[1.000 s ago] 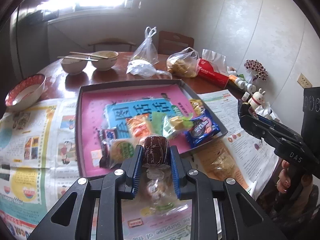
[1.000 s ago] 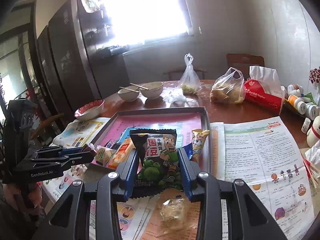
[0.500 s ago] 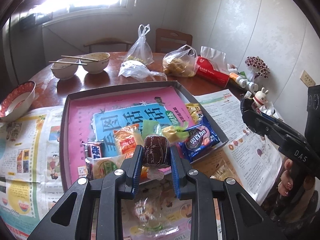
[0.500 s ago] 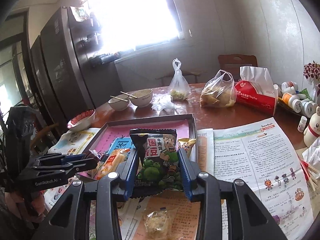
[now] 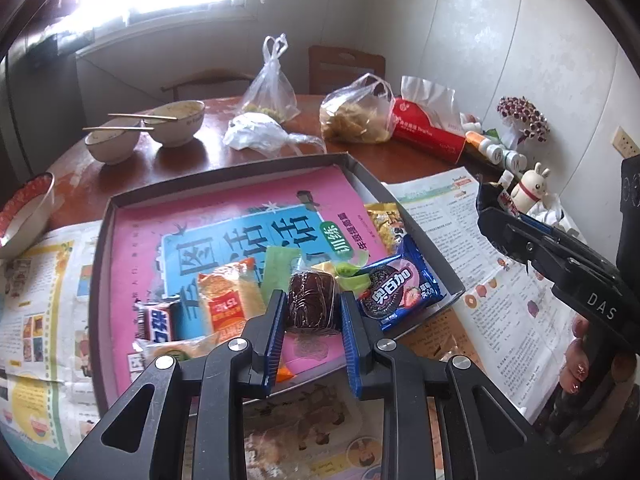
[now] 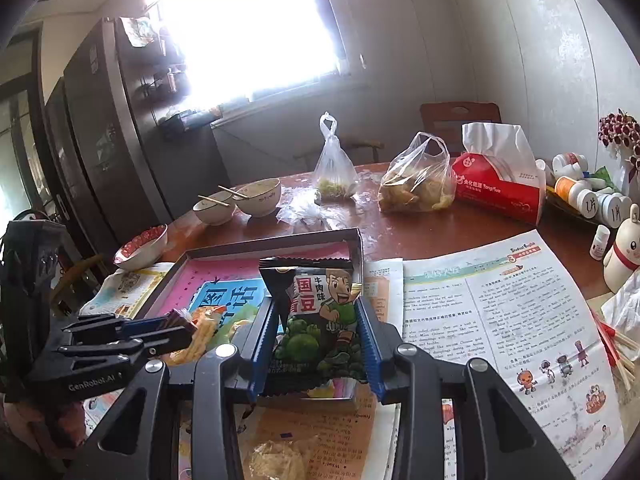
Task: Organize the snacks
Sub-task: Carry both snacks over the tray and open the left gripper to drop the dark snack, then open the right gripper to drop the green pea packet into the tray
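My left gripper [image 5: 311,304] is shut on a dark brown wrapped cake [image 5: 312,298] and holds it over the near edge of the shallow box tray [image 5: 224,174]. The tray holds a pink book, a blue Oreo pack [image 5: 400,292], an orange pack [image 5: 226,300] and other snacks. My right gripper [image 6: 318,316] is shut on a black and green pea snack bag [image 6: 320,316], above the tray's near right corner [image 6: 356,240]. A clear wrapped snack [image 6: 280,460] lies on the newspaper below it.
Two bowls with chopsticks [image 5: 144,128], a red-rimmed bowl [image 5: 24,216], plastic bags [image 5: 356,116], a red tissue pack [image 5: 428,128], bottles [image 5: 496,152] and a rabbit figure [image 5: 532,188] stand on the round wooden table. Newspapers [image 6: 500,320] cover the near part.
Both grippers have moved forward toward the tray with their snacks still held. The left one now hangs over the tray's near edge.
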Tool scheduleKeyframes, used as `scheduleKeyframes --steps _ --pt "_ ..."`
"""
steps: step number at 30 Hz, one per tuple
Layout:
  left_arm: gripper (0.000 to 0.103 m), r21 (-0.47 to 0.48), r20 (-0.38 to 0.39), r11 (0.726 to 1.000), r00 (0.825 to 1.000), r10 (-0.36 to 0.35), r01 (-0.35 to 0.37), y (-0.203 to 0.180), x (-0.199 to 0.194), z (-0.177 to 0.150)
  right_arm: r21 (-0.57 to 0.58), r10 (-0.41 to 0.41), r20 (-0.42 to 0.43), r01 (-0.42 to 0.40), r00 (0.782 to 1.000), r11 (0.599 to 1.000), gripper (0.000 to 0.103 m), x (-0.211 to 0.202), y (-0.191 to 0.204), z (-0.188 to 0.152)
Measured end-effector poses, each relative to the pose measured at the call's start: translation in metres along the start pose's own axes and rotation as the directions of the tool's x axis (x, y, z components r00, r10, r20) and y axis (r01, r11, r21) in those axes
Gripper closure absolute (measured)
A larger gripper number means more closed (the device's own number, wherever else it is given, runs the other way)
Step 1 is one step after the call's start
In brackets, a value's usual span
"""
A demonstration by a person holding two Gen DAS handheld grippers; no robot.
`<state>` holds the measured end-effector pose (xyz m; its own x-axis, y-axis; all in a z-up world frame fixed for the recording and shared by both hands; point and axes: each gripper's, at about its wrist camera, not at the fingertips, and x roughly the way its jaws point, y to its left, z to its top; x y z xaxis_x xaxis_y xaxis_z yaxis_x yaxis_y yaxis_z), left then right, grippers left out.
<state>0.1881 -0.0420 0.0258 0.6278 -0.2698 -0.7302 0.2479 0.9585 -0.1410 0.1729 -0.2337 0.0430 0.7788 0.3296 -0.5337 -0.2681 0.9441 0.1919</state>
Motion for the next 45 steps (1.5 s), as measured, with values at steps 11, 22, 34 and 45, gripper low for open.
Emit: scheduleKeyframes --steps 11,22,34,45 --pt "0.076 -0.005 -0.052 1.000 0.999 0.015 -0.015 -0.005 0.026 0.002 0.036 0.013 -0.068 -0.010 0.998 0.999 0.063 0.032 -0.010 -0.008" --pt "0.076 -0.014 -0.067 1.000 0.997 0.025 -0.026 -0.002 0.034 0.000 0.022 -0.002 -0.102 0.004 0.995 1.000 0.063 0.047 -0.004 -0.018" --pt "0.076 -0.028 -0.068 0.999 0.998 0.014 -0.016 0.002 0.034 -0.001 0.009 -0.018 -0.131 0.019 0.991 1.000 0.063 0.055 0.000 -0.022" --pt "0.067 -0.058 -0.037 0.998 0.999 0.007 -0.010 0.009 0.014 -0.001 0.002 -0.016 -0.097 0.017 0.995 1.000 0.046 0.037 -0.003 -0.013"
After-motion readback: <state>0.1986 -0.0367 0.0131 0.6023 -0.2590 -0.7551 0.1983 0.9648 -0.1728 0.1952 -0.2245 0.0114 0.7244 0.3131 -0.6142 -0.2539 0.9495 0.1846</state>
